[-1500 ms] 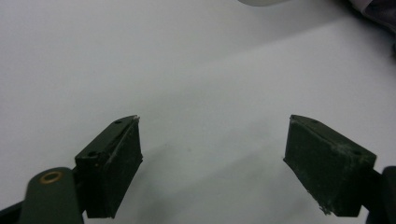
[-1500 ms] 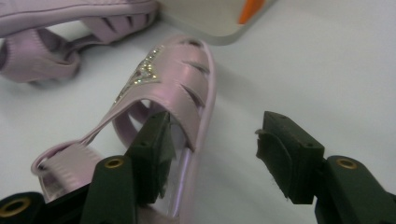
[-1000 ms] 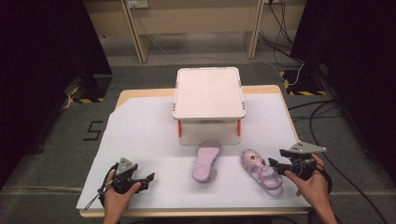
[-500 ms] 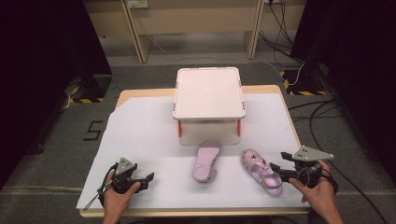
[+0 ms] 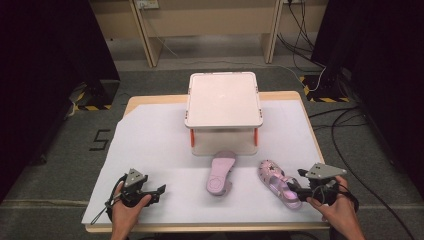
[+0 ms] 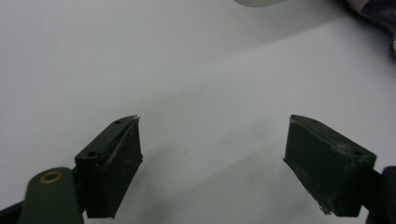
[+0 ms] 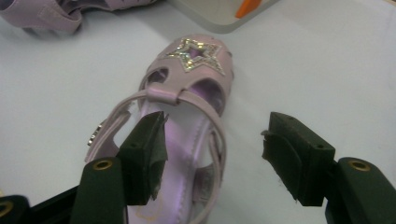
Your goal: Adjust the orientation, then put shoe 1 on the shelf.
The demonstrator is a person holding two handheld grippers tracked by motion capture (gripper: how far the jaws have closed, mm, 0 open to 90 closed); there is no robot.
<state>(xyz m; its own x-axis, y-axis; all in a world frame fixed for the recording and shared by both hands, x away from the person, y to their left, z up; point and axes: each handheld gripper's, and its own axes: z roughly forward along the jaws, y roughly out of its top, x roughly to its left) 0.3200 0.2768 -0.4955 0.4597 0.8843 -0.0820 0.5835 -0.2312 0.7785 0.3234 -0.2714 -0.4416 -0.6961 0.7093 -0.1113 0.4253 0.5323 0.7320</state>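
Note:
Two pink child's sandals lie on the white sheet. The upright sandal (image 5: 276, 180) (image 7: 196, 74) has a glitter star on its toe. The other sandal (image 5: 220, 172) (image 7: 51, 14) lies sole up to its left. My right gripper (image 5: 295, 181) (image 7: 215, 135) is at the upright sandal's heel end, open. One jaw hangs over the insole and the other over the sheet beside it, with the sandal's side edge between them, not pinched. Near the front left my left gripper (image 5: 161, 190) (image 6: 212, 140) rests open over bare sheet.
A white lidded box (image 5: 223, 99) on orange legs (image 7: 247, 5) stands just behind the sandals at mid table. The white sheet (image 5: 150, 145) covers the tabletop. Cables trail on the floor to the right.
My right gripper has shifted slightly towards the table's near edge, staying at the sandal's heel. The left gripper and both sandals have not moved.

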